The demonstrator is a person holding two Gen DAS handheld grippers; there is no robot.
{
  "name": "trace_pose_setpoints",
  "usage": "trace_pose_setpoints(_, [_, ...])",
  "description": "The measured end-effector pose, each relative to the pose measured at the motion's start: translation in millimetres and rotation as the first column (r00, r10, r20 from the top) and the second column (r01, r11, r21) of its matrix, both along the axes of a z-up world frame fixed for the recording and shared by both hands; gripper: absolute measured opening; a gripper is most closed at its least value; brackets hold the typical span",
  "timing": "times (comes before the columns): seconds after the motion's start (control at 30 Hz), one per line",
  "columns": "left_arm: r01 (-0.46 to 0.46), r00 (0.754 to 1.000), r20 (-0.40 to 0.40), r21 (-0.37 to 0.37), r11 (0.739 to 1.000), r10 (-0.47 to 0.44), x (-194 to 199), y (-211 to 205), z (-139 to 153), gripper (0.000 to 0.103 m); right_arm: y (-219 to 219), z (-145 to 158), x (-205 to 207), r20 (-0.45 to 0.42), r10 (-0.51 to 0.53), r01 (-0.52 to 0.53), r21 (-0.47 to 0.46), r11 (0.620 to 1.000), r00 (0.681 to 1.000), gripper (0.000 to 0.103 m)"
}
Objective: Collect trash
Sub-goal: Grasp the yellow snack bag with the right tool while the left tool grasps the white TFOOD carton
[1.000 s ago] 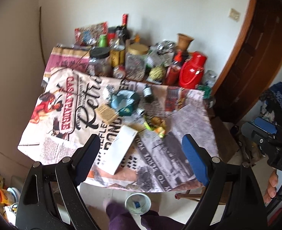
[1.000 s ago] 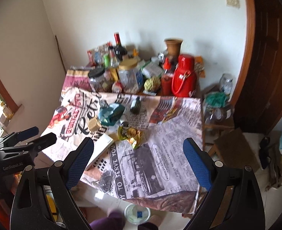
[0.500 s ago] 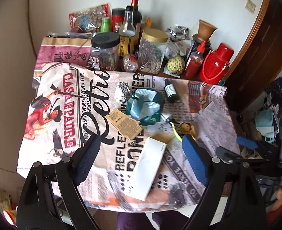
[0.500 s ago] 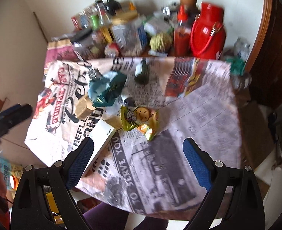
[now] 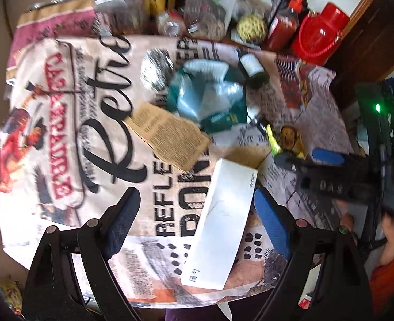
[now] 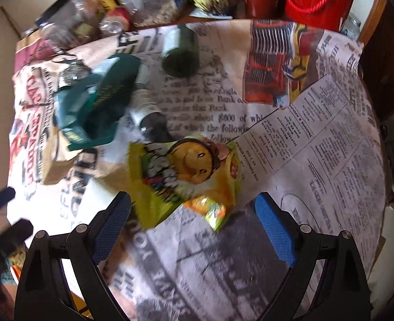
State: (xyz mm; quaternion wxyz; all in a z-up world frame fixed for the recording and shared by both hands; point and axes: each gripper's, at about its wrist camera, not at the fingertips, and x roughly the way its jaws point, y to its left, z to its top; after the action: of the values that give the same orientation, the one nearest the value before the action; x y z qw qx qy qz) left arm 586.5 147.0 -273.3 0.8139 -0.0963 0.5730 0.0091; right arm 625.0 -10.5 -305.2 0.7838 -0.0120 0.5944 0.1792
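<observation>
Trash lies on a newspaper-print tablecloth [image 5: 63, 123]. My left gripper [image 5: 197, 211] is open above a long white box [image 5: 221, 222] at the table's near edge. A tan printed paper scrap [image 5: 170, 133], a crumpled teal bag [image 5: 207, 99] and a foil ball [image 5: 155, 69] lie beyond it. My right gripper [image 6: 192, 219] is open just above a yellow-green snack wrapper [image 6: 186, 171] with a cartoon face. The teal bag [image 6: 98, 101] and a small lying bottle [image 6: 148, 115] sit to its upper left. The right gripper also shows in the left wrist view [image 5: 303, 157], over the wrapper [image 5: 290, 139].
Jars, bottles, a red sauce bottle [image 5: 282, 24] and a red thermos [image 5: 320, 32] crowd the table's far edge. A dark green bottle [image 6: 180, 50] lies on the cloth. A brown door [image 5: 370, 26] stands at the right.
Both grippers have moved down and closer to the table. The left now hangs over the white box and the right over the snack wrapper. Both stay open.
</observation>
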Motion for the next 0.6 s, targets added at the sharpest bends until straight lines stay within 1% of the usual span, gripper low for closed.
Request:
trace_pose_setpoints(0.07, [0.015,1.0,-0.016,-0.016,1.0,-0.015,1,-7,-9,0.087,-3,-7,5,-0.011,-0.006,0.006,0.002,1.0,1.0,0.092])
trace_pose_setpoints(0.1, [0.019,1.0,-0.023,-0.02,1.0,-0.02,2,-9,-12,0.087,-5,-8,5,-0.009,-0.007,0.007,0.002,1.0,1.0,0.091])
trace_pose_setpoints(0.13, [0.028,0.999,-0.033,-0.026,0.999,-0.029,2,-13,-17,0.087,-6,-6,5,0.02,-0.001,0.001,0.0,1.0,1.0,0.088])
trace_pose_setpoints(0.17, [0.033,0.999,-0.04,-0.029,0.999,-0.035,3,-16,-21,0.087,-5,-6,5,0.025,0.007,-0.007,-0.006,1.0,1.0,0.08])
trace_pose_setpoints(0.23, [0.046,0.997,-0.058,-0.037,0.998,-0.048,4,-22,-28,0.087,-4,-5,4,0.041,0.031,-0.03,-0.025,0.999,0.999,0.074])
trace_pose_setpoints(0.27, [0.048,0.997,-0.064,-0.04,0.998,-0.051,4,-24,-31,0.087,-4,-5,2,0.053,0.045,-0.043,-0.04,0.998,0.998,0.068])
trace_pose_setpoints(0.43, [0.064,0.993,-0.093,-0.056,0.996,-0.069,8,-33,-43,0.087,-10,-4,-12,0.066,0.081,-0.079,-0.035,0.996,0.995,0.061])
trace_pose_setpoints(0.5, [0.066,0.992,-0.102,-0.051,0.996,-0.071,10,-36,-48,0.085,-15,-3,-18,0.063,0.079,-0.078,-0.029,0.997,0.995,0.052])
trace_pose_setpoints(0.57, [0.077,0.99,-0.115,-0.043,0.996,-0.082,13,-40,-54,0.078,-22,3,-30,0.061,0.067,-0.066,-0.01,0.998,0.996,0.047])
trace_pose_setpoints(0.6, [0.085,0.988,-0.122,-0.035,0.996,-0.089,15,-43,-57,0.076,-26,5,-33,0.063,0.06,-0.06,-0.005,0.998,0.996,0.041])
